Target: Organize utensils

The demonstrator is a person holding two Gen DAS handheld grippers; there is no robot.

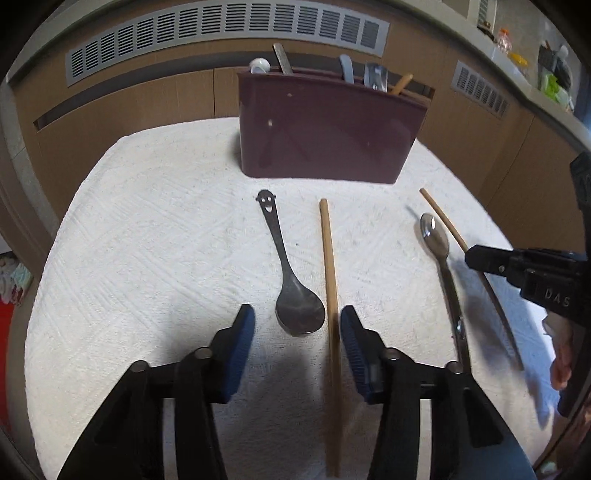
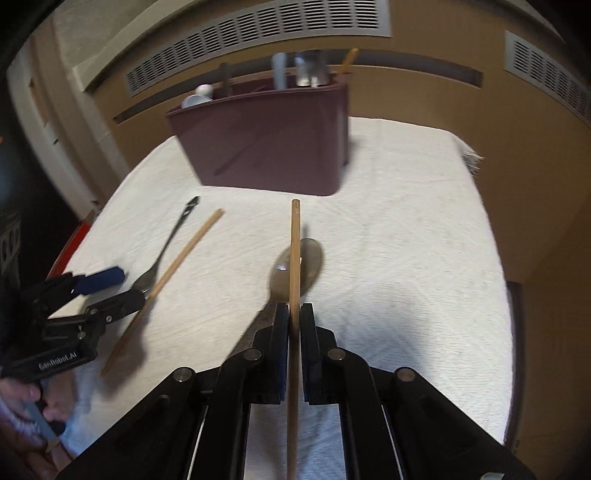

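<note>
A maroon utensil holder [image 1: 325,129] stands at the back of the white cloth, also in the right wrist view [image 2: 266,140], with several utensils in it. My left gripper [image 1: 297,325] is open above a dark smiley-handled spoon [image 1: 291,291] and a wooden chopstick [image 1: 330,295] lying on the cloth. My right gripper [image 2: 293,317] is shut on a second chopstick [image 2: 294,258], held above a shiny spoon [image 2: 310,258]. In the left wrist view that chopstick [image 1: 443,221] and the shiny spoon [image 1: 436,236] sit at the right.
The white cloth [image 1: 166,229] covers the table. Wood panels with vent grilles [image 1: 221,33] run behind the holder. A counter with bottles [image 1: 524,55] is at the far right.
</note>
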